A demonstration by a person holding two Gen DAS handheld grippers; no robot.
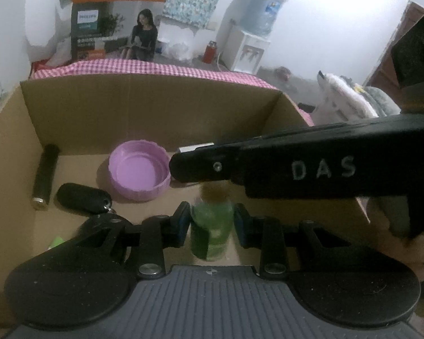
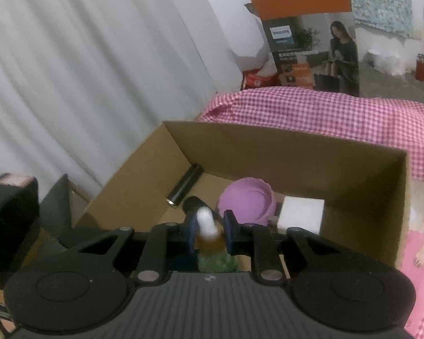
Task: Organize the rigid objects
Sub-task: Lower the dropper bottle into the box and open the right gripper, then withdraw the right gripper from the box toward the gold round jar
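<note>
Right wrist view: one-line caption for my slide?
Both claws hold a green dropper bottle over the cardboard box.

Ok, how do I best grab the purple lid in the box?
Pinch its rim wall, coming from above. The lid lies open side up on the floor of the box, so one finger fits inside and one outside. The near rim is probably best, since the charger sits close on one side and the fob on the other.
</note>
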